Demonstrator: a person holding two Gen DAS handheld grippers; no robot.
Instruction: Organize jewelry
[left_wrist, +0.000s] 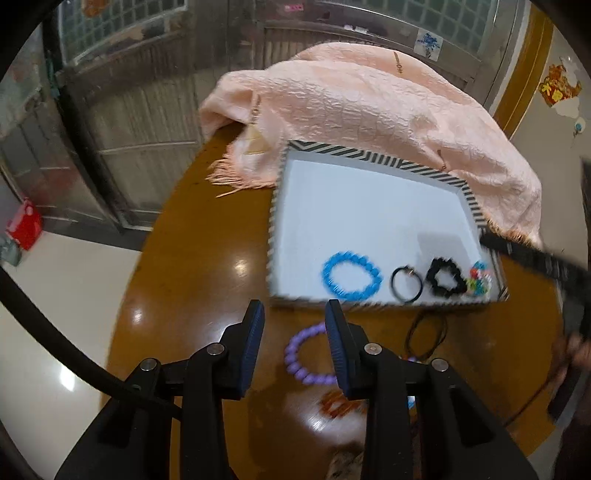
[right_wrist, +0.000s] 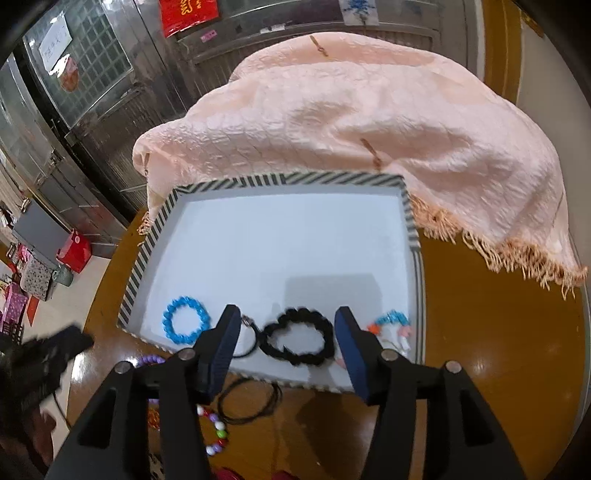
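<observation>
Both claws empty, jaws apart: left claw (left_wrist: 295, 317) over the purple beads (left_wrist: 308, 360) on the counter (left_wrist: 192, 258), right claw (right_wrist: 286, 325) above the black scrunchie (right_wrist: 299, 336). Four pieces lined along the tray (right_wrist: 155, 251) near edge, likely sorted; rest await.

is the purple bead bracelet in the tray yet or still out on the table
Out. The purple bead bracelet lies on the brown table, just outside the striped tray's near edge.

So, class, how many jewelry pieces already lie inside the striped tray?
4, in a row along the near edge of the tray: blue bead bracelet, thin black band, black scrunchie-like ring, multicoloured bead bracelet. The right gripper may hide others.
</observation>
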